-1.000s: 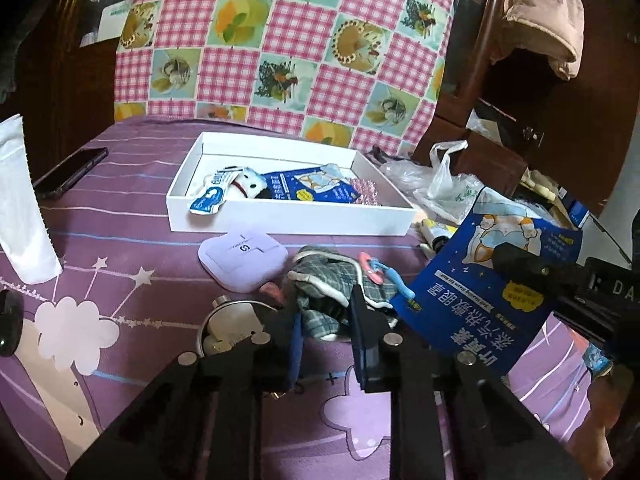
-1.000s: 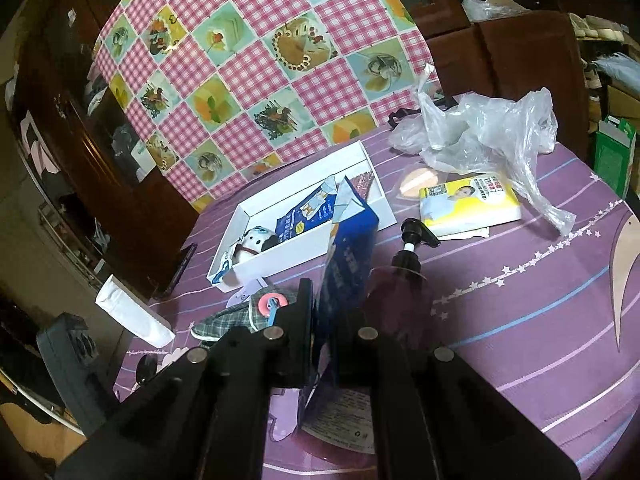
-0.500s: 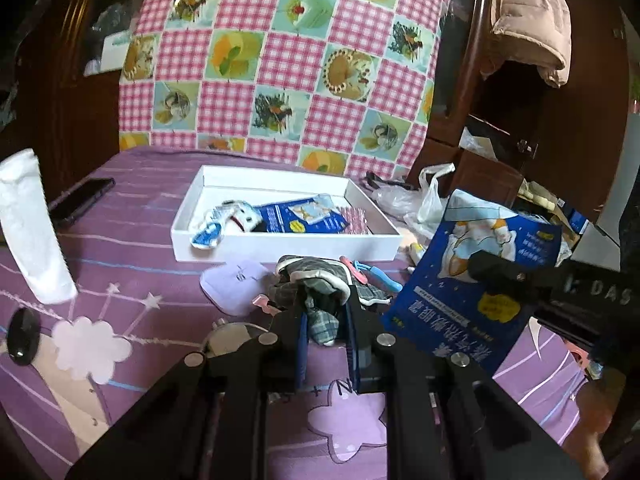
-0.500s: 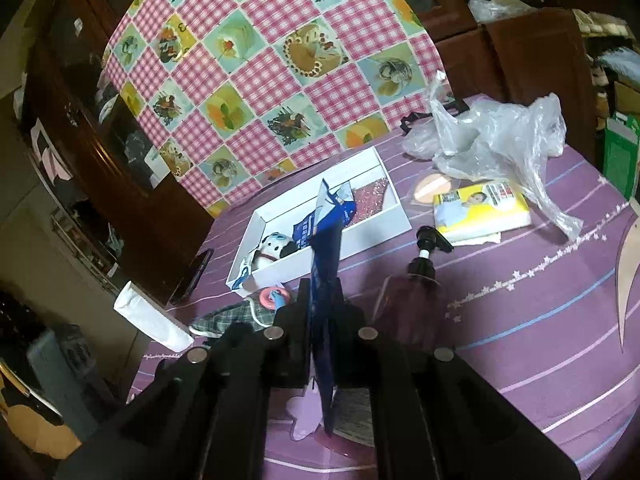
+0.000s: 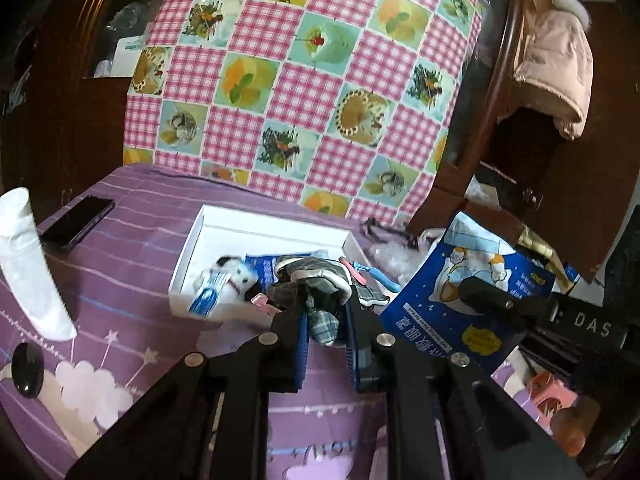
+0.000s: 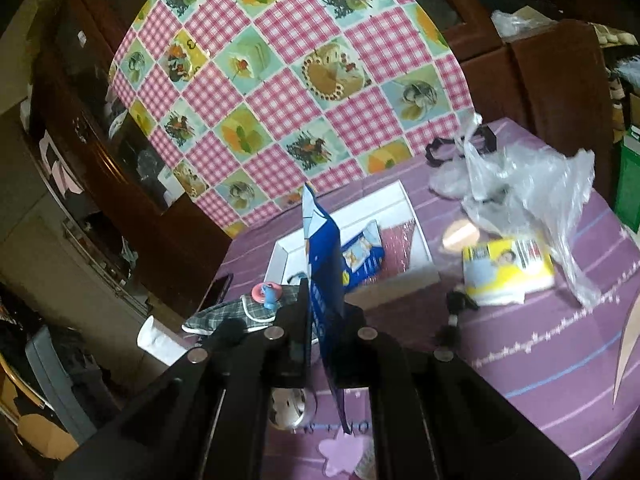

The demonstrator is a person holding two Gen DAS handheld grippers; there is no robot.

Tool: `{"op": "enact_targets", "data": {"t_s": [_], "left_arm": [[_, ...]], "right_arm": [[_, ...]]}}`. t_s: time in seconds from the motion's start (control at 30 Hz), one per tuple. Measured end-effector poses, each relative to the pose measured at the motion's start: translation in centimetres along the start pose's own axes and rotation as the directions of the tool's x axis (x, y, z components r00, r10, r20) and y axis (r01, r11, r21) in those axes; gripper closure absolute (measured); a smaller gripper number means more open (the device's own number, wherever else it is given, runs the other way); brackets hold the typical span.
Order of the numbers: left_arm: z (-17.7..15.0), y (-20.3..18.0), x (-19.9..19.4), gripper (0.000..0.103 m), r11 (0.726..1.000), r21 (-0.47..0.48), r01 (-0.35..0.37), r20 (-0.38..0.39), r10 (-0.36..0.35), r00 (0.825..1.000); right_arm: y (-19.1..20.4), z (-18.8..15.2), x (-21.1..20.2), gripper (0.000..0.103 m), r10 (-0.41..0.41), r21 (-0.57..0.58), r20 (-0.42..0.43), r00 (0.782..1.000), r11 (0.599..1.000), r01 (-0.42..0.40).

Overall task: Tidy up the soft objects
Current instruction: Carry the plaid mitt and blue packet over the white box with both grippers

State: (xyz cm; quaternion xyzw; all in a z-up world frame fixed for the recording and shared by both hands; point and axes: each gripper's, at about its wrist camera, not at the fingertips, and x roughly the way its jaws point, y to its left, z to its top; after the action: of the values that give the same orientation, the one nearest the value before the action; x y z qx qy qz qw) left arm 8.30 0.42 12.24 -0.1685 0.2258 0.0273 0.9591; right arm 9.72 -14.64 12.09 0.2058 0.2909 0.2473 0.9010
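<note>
The white box [image 5: 188, 256] already holds a plush toy [image 5: 236, 276] and a blue packet [image 6: 362, 258]; more waits. The left tool [image 5: 326, 320] is clamped on a plaid cloth [image 5: 316, 280] lifted just before the box; the right tool [image 6: 326, 320] pinches another blue pouch [image 6: 324, 264] upright, near the box.

plush toy [image 5: 236, 280] blurred, white tray [image 5: 188, 256] front wall partly hidden

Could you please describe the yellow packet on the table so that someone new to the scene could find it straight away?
Start at the white tray on the purple tablecloth in the right wrist view. To its right, beneath the crumpled clear plastic bag, lies the yellow packet, flat. It is the only yellow thing there, unlike the round peach puff beside it.
</note>
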Motion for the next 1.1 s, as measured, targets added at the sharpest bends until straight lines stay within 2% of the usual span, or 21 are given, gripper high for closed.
{"op": "enact_targets", "data": {"t_s": [0.2,0.33,0.7,0.93,1.1], "left_arm": [[1.5,0.7,1.6,0.089,1.0,-0.023,-0.012,0.02,0.012,1.0],[2.7,1.7,3.0,0.089,0.997,-0.072,-0.014,0.032,0.016,0.999],[4.7,3.3,7.3,0.089,0.994,-0.098,-0.038,0.044,0.043,0.998],[4.2,6.9,10.7,0.089,0.98,-0.184,-0.072,-0.019,0.069,0.997],[3.7,8.4,12.3,0.089,0.972,-0.199,-0.124,-0.065,0.113,0.991]], "right_arm": [[0.2,1.9,1.7,0.095,0.018,-0.002,0.002,1.0,1.0,-0.018],[0.4,3.1,3.1,0.095,0.02,-0.01,0.006,1.0,1.0,-0.02],[0.1,5.4,7.3,0.095,0.038,0.054,0.038,0.999,0.998,-0.04],[-1.5,5.6,10.5,0.095,-0.007,0.055,0.02,1.0,0.998,0.006],[-3.7,5.5,12.7,0.095,0.022,0.136,-0.016,1.0,0.991,-0.02]]}}
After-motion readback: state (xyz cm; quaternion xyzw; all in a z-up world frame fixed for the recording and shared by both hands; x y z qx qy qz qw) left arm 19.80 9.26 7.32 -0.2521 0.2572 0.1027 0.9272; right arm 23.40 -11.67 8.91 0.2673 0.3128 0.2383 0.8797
